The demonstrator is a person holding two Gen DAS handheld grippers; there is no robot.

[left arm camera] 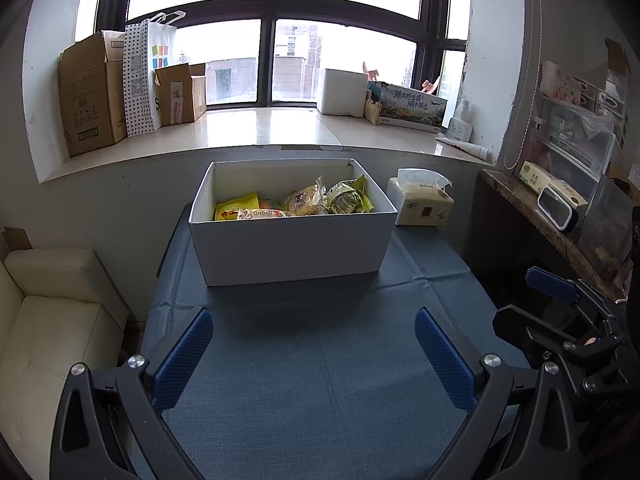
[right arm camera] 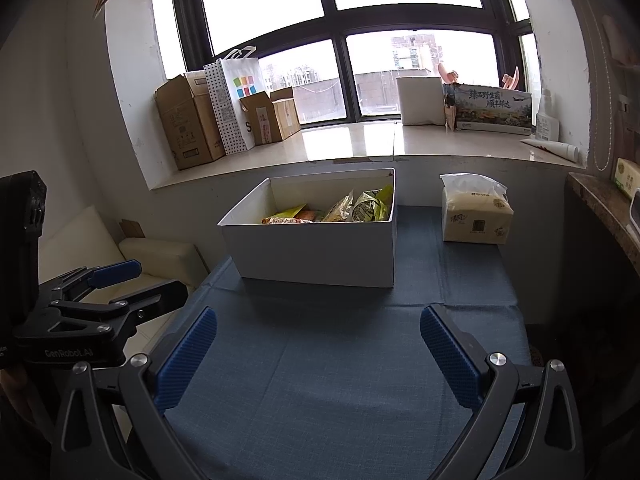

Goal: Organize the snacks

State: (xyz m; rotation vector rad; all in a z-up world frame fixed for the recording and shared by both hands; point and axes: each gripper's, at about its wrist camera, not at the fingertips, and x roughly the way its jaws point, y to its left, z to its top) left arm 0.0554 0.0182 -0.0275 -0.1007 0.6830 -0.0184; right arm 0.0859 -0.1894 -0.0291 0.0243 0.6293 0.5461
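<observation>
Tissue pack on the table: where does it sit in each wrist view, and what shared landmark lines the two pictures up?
Left wrist: the tissue pack sits right of centre, beside the white snack box.
Right wrist: the tissue pack sits right of centre, apart from the white snack box.
Shared landmark: the polka-dot paper bag on the windowsill.

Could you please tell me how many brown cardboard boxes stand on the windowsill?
2: a tall brown cardboard box at the sill's far left, and a shorter open one right of the dotted paper bag. Others may be hidden.
</observation>
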